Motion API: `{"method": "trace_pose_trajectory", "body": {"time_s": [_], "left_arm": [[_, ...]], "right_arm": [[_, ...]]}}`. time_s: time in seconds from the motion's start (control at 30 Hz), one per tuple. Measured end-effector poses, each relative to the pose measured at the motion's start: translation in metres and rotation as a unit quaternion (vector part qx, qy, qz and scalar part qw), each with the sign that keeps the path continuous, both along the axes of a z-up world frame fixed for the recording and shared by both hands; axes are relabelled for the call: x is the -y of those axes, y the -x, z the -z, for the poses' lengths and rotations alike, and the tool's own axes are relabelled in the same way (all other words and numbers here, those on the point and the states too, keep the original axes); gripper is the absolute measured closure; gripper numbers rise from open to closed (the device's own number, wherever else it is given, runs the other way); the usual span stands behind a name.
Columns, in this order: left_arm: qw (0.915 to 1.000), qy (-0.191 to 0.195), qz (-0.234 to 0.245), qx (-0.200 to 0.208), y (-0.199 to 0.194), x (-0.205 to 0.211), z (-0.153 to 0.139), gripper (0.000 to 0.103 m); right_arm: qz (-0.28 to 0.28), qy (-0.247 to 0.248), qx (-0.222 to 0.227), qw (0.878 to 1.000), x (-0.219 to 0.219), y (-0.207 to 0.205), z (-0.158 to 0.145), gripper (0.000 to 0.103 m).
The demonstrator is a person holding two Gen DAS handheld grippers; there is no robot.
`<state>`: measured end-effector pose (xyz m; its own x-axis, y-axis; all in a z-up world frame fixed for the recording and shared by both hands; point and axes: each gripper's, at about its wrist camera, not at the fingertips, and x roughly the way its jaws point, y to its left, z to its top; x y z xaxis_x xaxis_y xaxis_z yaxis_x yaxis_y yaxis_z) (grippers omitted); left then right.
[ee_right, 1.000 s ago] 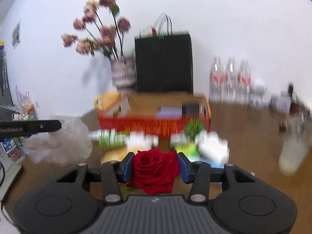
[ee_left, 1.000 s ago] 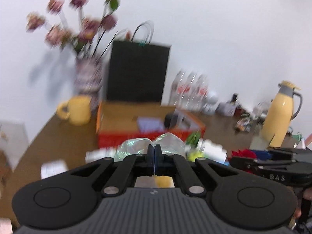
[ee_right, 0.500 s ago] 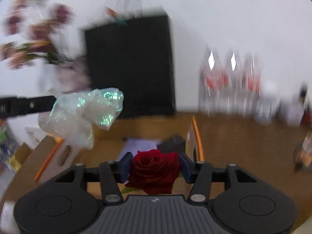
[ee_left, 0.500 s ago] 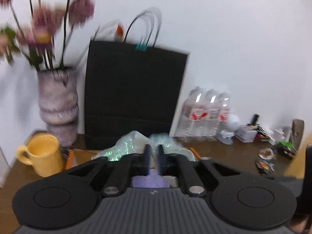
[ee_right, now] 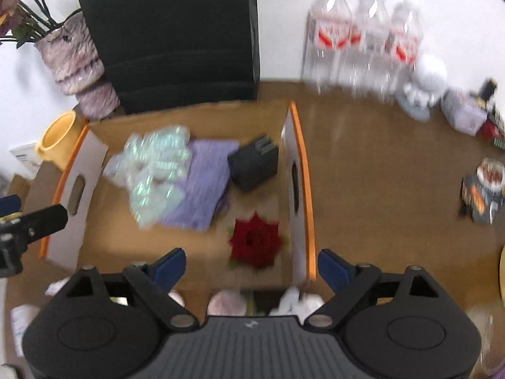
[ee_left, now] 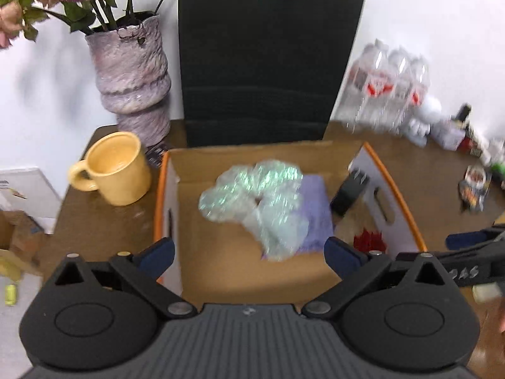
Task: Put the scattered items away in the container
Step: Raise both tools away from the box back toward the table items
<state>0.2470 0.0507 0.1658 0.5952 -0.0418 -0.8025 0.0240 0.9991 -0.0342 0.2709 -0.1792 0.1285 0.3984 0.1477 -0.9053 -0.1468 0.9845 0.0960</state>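
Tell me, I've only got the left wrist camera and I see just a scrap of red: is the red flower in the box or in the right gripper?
Observer: In the box. The right wrist view shows the whole red rose lying on the floor of the cardboard box, close to its right wall.
Operator: And the right jaws?
Observer: The right gripper has its jaws opening wide. The pads are clear of the rose and nothing is between them.
Operator: Anything outside the box?
Observer: Yes. Several blurred pale items lie on the table in front of the box's near wall. I cannot tell what they are.
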Motion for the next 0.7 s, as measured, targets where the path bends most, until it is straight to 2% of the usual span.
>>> {"method": "trace_pose_trajectory", "body": {"time_s": [0.07,0.2,0.27,0.43,0.53,0.7], "left_arm": [[0.9997,-0.020,0.009,-0.013,0.014,0.006,-0.009,0.000],[0.9987,-0.045,0.023,0.004,0.045,0.018,-0.037,0.000],[0.9992,-0.036,0.014,0.014,0.057,0.020,-0.054,0.000],[0.9998,-0.010,0.013,0.007,0.085,0.023,-0.089,0.000],[0.9993,-0.016,0.019,0.027,0.106,0.026,-0.106,0.000],[0.9988,0.005,0.001,0.049,0.132,0.022,-0.125,0.000]], "right_arm": [[0.003,-0.006,-0.002,1.000,0.006,0.013,-0.008,0.013],[0.006,-0.002,0.006,1.000,0.017,0.040,-0.032,0.013],[0.008,-0.002,0.009,1.000,0.023,0.052,-0.047,0.013],[0.014,-0.009,0.039,0.999,0.036,0.083,-0.093,0.012],[0.006,-0.015,0.051,0.999,0.038,0.102,-0.117,0.012],[0.001,-0.021,0.093,0.995,0.040,0.136,-0.145,0.011]]}}
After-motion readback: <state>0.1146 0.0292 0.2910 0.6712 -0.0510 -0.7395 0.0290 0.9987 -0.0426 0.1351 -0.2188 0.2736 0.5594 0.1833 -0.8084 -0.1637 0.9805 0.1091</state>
